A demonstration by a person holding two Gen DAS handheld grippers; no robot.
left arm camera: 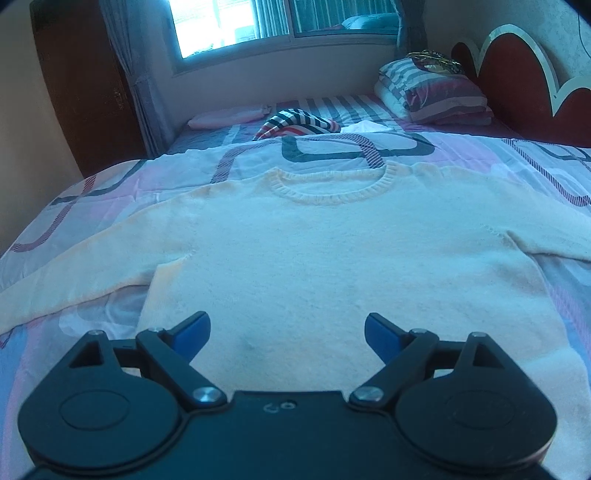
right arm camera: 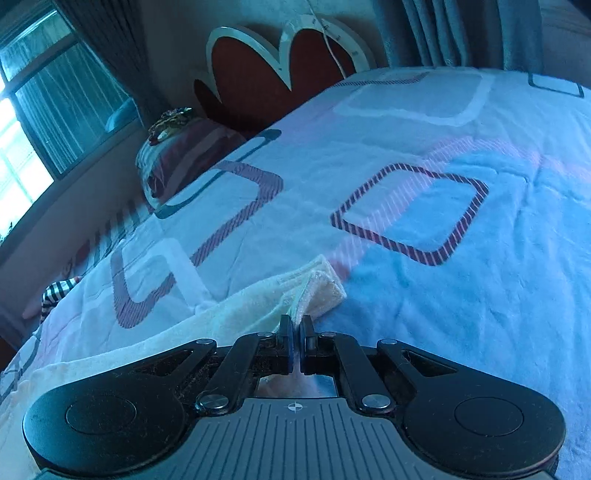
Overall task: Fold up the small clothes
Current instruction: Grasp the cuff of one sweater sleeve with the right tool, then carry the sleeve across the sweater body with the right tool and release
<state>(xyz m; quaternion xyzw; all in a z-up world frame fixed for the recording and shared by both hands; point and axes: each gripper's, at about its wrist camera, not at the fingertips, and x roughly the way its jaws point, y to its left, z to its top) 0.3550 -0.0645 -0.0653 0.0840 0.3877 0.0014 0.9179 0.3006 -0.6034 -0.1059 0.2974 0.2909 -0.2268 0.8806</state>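
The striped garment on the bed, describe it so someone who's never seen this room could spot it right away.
Start at the bed with its quilt of rounded squares, where a cream sweater lies spread flat. Look past the sweater's neckline toward the window: the striped garment sits crumpled in a small heap there. Its bold dark, white and red stripes set it apart from the plain pink folded piece beside it.

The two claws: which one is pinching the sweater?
The right claw, shut on the cream sweater's sleeve cuff. The left claw gapes wide over the sweater's body, gripping nothing.
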